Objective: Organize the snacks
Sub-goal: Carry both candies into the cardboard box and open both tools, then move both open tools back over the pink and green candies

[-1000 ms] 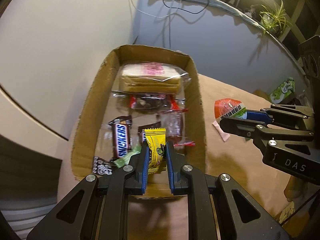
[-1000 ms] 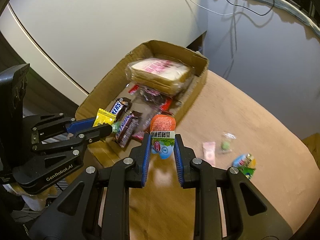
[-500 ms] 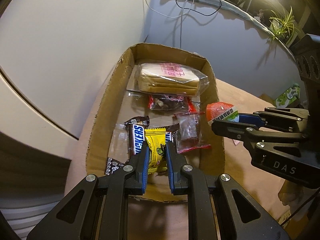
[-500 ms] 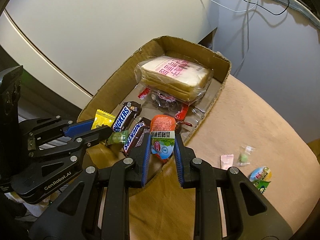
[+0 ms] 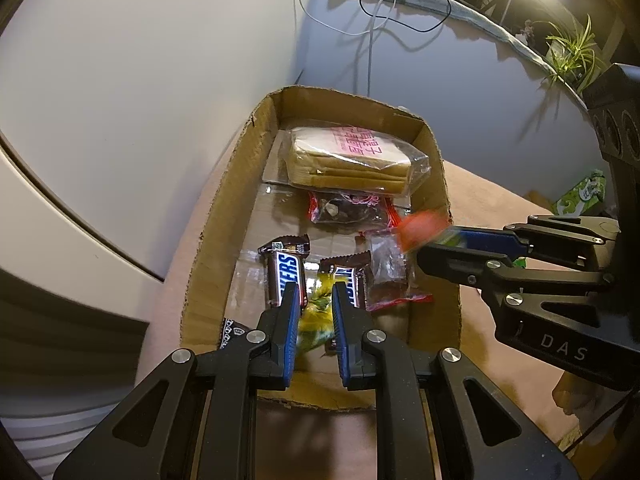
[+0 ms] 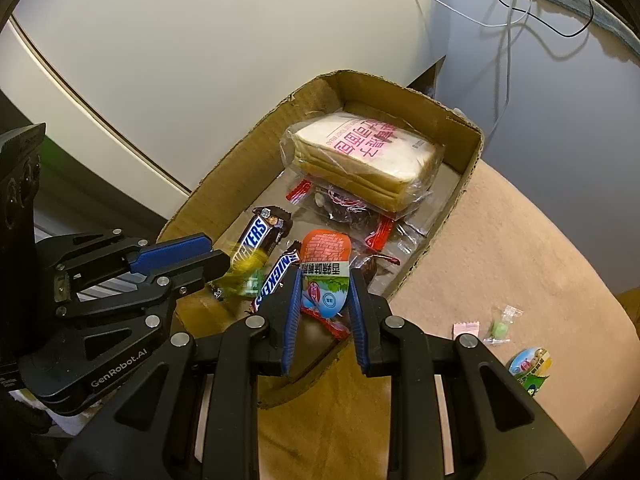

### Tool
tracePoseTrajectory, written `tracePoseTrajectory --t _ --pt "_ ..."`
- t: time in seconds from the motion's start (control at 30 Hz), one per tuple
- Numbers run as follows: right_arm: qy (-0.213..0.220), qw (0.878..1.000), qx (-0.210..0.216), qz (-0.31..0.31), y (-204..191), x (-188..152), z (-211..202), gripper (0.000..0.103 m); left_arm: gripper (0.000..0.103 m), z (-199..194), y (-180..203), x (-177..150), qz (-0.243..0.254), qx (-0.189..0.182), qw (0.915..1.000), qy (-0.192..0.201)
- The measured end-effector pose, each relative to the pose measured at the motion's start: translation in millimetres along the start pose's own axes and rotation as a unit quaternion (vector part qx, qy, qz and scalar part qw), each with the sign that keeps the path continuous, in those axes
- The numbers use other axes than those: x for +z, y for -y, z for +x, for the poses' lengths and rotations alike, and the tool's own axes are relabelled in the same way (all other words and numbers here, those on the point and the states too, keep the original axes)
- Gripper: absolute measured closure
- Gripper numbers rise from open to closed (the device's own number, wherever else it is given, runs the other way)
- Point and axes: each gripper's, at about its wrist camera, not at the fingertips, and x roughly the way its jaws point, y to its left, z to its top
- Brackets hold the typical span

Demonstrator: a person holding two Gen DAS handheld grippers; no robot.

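A cardboard box (image 5: 224, 216) (image 6: 224, 196) holds wrapped bread (image 5: 352, 164) (image 6: 368, 160), two Snickers bars (image 5: 286, 274) (image 6: 256, 240) and clear sweet packets (image 5: 348, 212). My left gripper (image 5: 316, 304) (image 6: 218, 262) hangs over the box's near end with its jaws parted; the yellow candy (image 5: 316, 324) (image 6: 244, 270) is blurred, dropping from between them. My right gripper (image 6: 324, 292) (image 5: 424, 250) is over the box's right side, jaws slightly apart around an orange-topped snack packet (image 6: 326, 272) (image 5: 422, 230), which blurs in the left wrist view.
On the tan tabletop (image 6: 520, 248) right of the box lie a pink sachet (image 6: 466, 328), a small clear packet with a green sweet (image 6: 500, 326) and a round green snack (image 6: 530, 366). A white wall and cables stand behind. A green pack (image 5: 584, 192) sits far right.
Both grippers moved further over the box. The left jaws opened and the yellow candy slipped down, now blurred. The right jaws widened slightly around the orange packet.
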Motion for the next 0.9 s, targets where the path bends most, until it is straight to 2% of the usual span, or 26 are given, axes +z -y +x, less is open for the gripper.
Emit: tracePoseTrajectory --t 0.07,0.13,0.23,0.3,0.37,0.9 --pt "0.000 1.000 0.000 0.000 0 0 -1 0.075 0.083 0 0 0 0.000 0.002 1.0000 0.000" --pt "0.004 1.000 -0.003 -0.001 0 1 -2 0.057 0.075 0 0 0 -0.001 0.005 1.0000 0.000" --pt "0.012 1.000 -0.006 -0.001 1 2 -5 0.046 0.058 1 -1 1 -0.002 0.010 0.9999 0.001" --pt "0.013 1.000 -0.012 0.000 2 3 -6 0.041 0.054 2 -2 0 -0.003 0.015 0.9999 0.001" --pt "0.015 1.000 -0.017 0.003 4 4 -7 0.033 0.046 2 -3 0 -0.005 0.017 0.9998 0.002" --pt "0.020 0.998 -0.038 0.035 40 -11 -27 0.033 0.043 0 14 2 0.011 0.015 0.9998 0.005"
